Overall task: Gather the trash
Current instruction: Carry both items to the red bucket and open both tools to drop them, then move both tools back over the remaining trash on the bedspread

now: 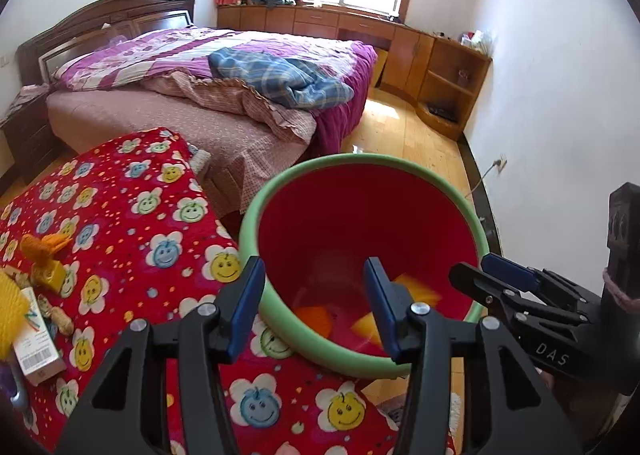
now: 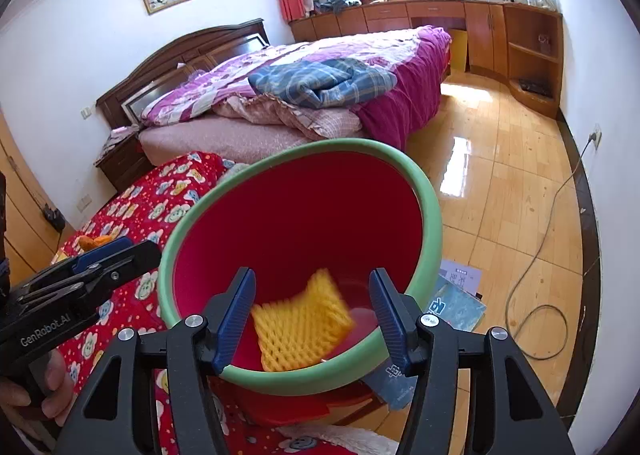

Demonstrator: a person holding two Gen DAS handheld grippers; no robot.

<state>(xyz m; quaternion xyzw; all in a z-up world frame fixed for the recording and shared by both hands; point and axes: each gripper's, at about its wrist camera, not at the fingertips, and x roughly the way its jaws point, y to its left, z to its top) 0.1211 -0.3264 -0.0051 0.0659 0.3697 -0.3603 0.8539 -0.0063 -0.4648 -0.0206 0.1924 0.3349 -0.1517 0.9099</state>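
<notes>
1. Right gripper (image 2: 312,315): jaws spread wide, nothing between the pads; positioned above the red bin (image 2: 280,375).
2. Yellow foam net (image 2: 300,329): blurred, between the jaws' line of sight, inside the bin mouth.
3. Left gripper (image 1: 316,303): jaws apart, empty, at the bin's green rim (image 1: 256,211).
4. Flowered red cloth (image 1: 132,215): beside the bin; carries a small carton (image 1: 36,347) and peanut shells (image 1: 60,319).

Bin (image 2: 428,215) right of cloth-covered table (image 1: 132,215), foam net (image 2: 300,323) inside bin, bed (image 1: 192,95) behind
</notes>
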